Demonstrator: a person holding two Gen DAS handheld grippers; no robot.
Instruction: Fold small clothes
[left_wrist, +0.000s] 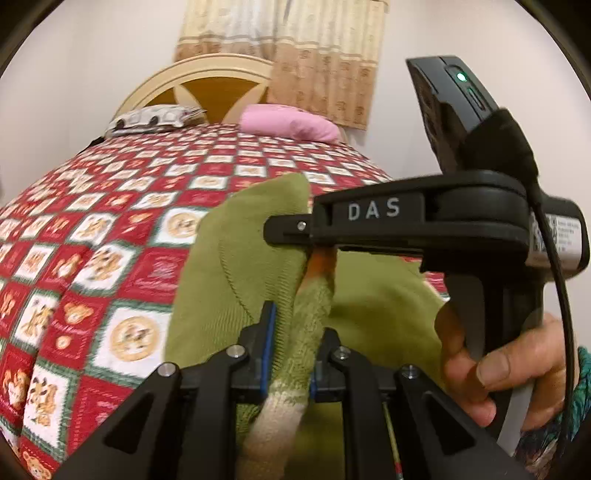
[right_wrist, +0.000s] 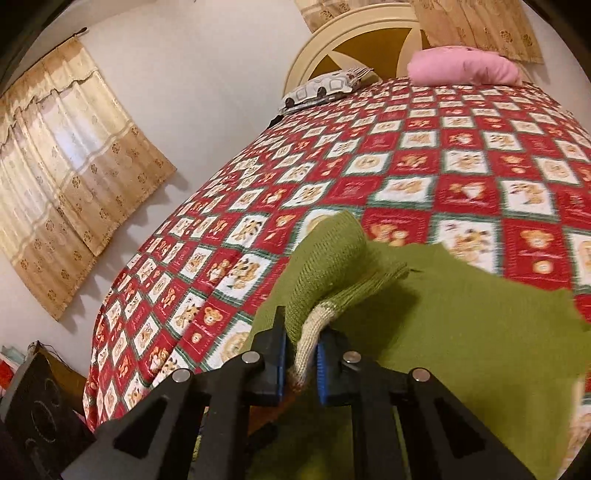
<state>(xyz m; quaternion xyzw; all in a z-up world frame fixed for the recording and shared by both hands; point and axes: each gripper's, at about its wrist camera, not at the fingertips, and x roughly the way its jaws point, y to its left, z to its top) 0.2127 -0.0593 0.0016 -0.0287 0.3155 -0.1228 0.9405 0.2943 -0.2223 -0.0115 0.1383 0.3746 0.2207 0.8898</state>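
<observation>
A small green knitted sweater (left_wrist: 240, 280) with a cream and orange striped cuff hangs above the bed. My left gripper (left_wrist: 291, 354) is shut on a bunched fold of it near the cuff. My right gripper (left_wrist: 295, 230) crosses the left wrist view from the right, held in a hand, its fingers closed on the same garment higher up. In the right wrist view my right gripper (right_wrist: 301, 354) is shut on the sweater (right_wrist: 461, 325) at a cream-edged fold, and green cloth spreads to the right.
A bed with a red and white teddy-bear quilt (right_wrist: 406, 155) lies below and ahead. A pink pillow (right_wrist: 465, 66) and a patterned pillow (right_wrist: 325, 88) rest by the round headboard (right_wrist: 369, 40). Curtains (right_wrist: 62, 166) hang on the left wall.
</observation>
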